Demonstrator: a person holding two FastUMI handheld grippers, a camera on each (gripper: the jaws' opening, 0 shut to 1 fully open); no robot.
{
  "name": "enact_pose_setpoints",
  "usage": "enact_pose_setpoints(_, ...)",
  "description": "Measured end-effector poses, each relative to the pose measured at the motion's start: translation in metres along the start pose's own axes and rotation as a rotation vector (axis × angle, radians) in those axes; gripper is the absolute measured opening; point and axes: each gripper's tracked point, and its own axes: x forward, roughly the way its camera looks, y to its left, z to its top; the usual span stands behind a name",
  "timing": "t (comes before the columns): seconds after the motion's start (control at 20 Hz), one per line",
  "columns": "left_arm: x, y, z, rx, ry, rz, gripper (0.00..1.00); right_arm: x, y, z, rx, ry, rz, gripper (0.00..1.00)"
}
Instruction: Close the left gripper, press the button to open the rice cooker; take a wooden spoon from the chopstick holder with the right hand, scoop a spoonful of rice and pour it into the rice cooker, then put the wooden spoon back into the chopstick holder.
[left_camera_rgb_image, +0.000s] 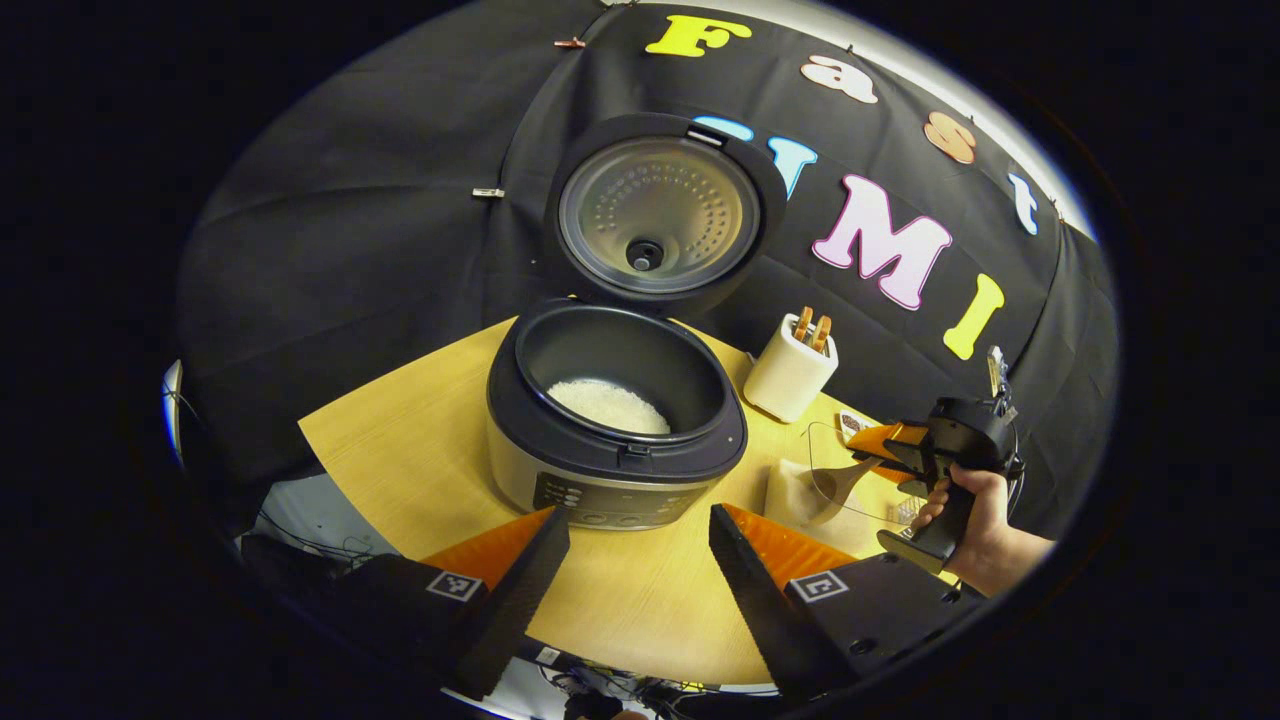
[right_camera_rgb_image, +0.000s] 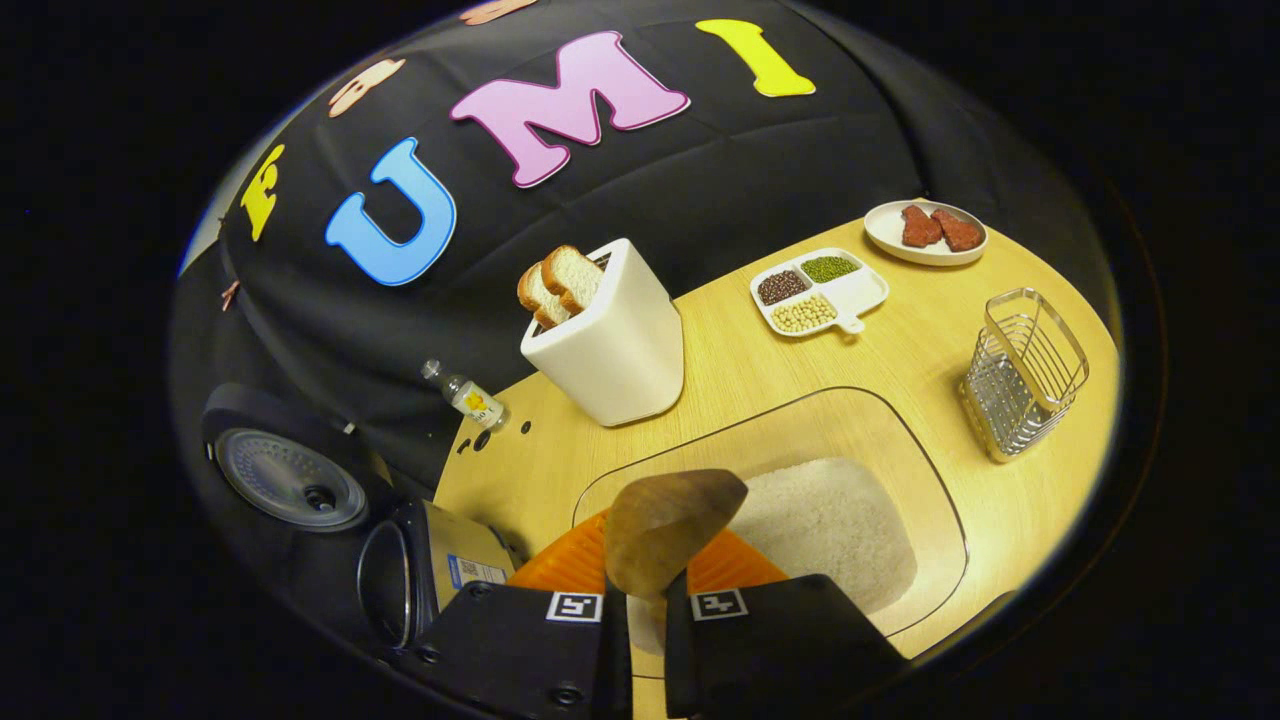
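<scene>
The rice cooker (left_camera_rgb_image: 610, 450) stands open with its lid (left_camera_rgb_image: 655, 215) upright, and white rice lies in the pot (left_camera_rgb_image: 608, 405). My left gripper (left_camera_rgb_image: 638, 520) is open just in front of the cooker's control panel, holding nothing. My right gripper (right_camera_rgb_image: 650, 580) is shut on the handle of a wooden spoon (right_camera_rgb_image: 665, 525), whose bowl hangs over the rice (right_camera_rgb_image: 825, 525) in a clear container (right_camera_rgb_image: 930, 500). I see no rice on the spoon's visible face. In the left gripper view a hand holds the right gripper (left_camera_rgb_image: 890, 450) with the spoon (left_camera_rgb_image: 840, 480) right of the cooker. The wire chopstick holder (right_camera_rgb_image: 1025, 375) stands to the right.
A white toaster (right_camera_rgb_image: 615, 350) with bread slices stands behind the container, with a small bottle (right_camera_rgb_image: 470, 395) to its left. A divided dish of beans (right_camera_rgb_image: 820, 290) and a plate of meat (right_camera_rgb_image: 925, 232) sit at the back. The cooker (right_camera_rgb_image: 440, 570) is at the left.
</scene>
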Motion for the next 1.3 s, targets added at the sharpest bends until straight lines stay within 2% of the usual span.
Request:
enact_pose_setpoints(0.2,-0.007,0.005,0.011,-0.011,-0.036,0.011,0.96,-0.009,-0.007,0.009,0.081,0.002,0.008,0.17)
enact_pose_setpoints(0.45,-0.012,0.007,0.027,0.005,-0.076,0.005,0.96,-0.029,-0.044,0.031,0.192,-0.042,-0.041,0.17)
enact_pose_setpoints(0.8,-0.007,-0.001,0.037,0.059,-0.087,-0.031,0.96,-0.056,-0.076,0.059,0.429,-0.087,-0.054,0.17)
enact_pose_setpoints(1.05,-0.007,-0.008,0.039,0.058,-0.094,-0.054,0.96,-0.072,-0.071,0.07,0.502,-0.092,-0.026,0.17)
enact_pose_setpoints(1.3,-0.013,-0.002,0.048,0.051,-0.121,-0.048,0.96,-0.082,-0.039,0.089,0.558,-0.086,0.031,0.17)
